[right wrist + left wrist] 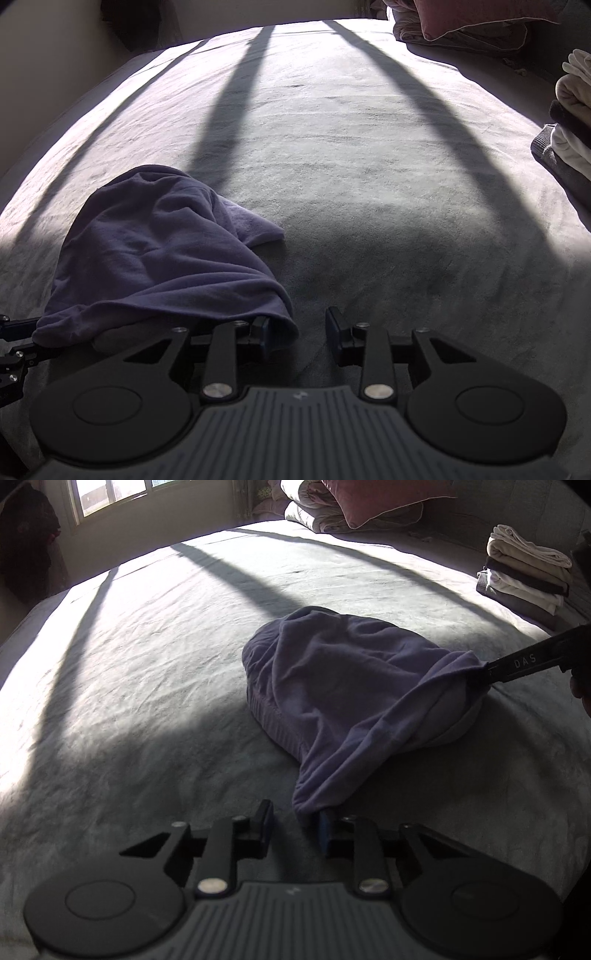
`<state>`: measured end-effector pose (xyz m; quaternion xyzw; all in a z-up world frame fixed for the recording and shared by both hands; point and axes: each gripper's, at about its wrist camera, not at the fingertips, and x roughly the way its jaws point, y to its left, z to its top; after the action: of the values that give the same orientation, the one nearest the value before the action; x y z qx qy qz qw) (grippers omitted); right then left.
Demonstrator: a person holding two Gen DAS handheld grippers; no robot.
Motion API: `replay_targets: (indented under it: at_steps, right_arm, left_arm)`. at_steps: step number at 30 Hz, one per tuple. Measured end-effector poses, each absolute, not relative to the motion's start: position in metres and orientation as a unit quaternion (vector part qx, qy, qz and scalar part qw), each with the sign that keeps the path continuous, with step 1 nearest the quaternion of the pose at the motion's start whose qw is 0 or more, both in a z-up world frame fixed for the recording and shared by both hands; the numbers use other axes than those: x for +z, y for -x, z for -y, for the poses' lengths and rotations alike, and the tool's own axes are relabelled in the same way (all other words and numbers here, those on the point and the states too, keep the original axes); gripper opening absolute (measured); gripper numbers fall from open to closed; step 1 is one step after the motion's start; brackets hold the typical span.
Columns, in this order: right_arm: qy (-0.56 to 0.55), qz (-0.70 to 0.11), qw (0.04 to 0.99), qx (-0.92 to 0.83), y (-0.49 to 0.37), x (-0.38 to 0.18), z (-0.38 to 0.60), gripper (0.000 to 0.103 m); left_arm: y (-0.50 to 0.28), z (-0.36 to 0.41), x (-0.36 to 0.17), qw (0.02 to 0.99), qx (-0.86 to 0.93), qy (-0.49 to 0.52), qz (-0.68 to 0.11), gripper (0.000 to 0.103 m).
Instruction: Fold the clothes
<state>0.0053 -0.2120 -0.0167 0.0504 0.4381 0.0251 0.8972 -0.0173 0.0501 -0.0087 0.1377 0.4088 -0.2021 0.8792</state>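
Note:
A purple garment [343, 686] lies bunched on the grey bed sheet [147, 664]. In the left wrist view my left gripper [293, 821] is open; the garment's near corner hangs against its right finger [325, 827]. The other gripper's finger [524, 661] shows at the right, meeting the garment's far corner. In the right wrist view my right gripper [301, 332] is open, and the garment [166, 258] drapes over its left finger [260, 330]. The left gripper [14, 343] shows at the left edge, under the cloth's edge.
A stack of folded light and dark clothes [524, 572] sits at the right of the bed, also in the right wrist view [572, 122]. Pillows and quilts [347, 506] lie at the bed's head. A window [110, 494] is at the back left.

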Motion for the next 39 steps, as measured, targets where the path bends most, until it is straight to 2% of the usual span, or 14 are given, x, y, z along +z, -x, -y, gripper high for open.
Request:
replay_targets:
  at_steps: [1,2,4,5,8,23,39]
  right_arm:
    - [-0.043,-0.437,0.898,0.025,-0.005,-0.017,0.210,0.035]
    - [-0.037,-0.435,0.899,0.024,-0.005,-0.017,0.209,0.035]
    - [-0.033,-0.430,0.902,0.025,-0.004,-0.015,0.207,0.020]
    - [-0.032,-0.429,0.902,0.027,-0.003,-0.014,0.206,0.009]
    - [-0.021,-0.414,0.909,0.027,-0.002,-0.008,0.203,0.005]
    - [0.023,-0.358,0.933,0.035,-0.020,0.022,0.172,0.004]
    - [0.038,-0.390,0.919,0.035,-0.073,-0.007,0.168,0.004]
  left_arm:
    - [0.016,-0.050,-0.009,0.879,-0.197,-0.137,-0.411,0.013]
    - [0.015,-0.050,-0.010,0.880,-0.191,-0.135,-0.414,0.009]
    - [0.012,-0.054,-0.008,0.885,-0.172,-0.122,-0.414,0.007]
    - [0.010,-0.056,-0.007,0.889,-0.162,-0.116,-0.413,0.007]
    - [0.008,-0.061,-0.001,0.903,-0.128,-0.100,-0.399,0.006]
    - [-0.024,-0.076,0.005,0.915,-0.033,-0.091,-0.391,0.006]
    - [-0.084,-0.080,-0.020,0.915,-0.050,-0.019,-0.400,0.007]
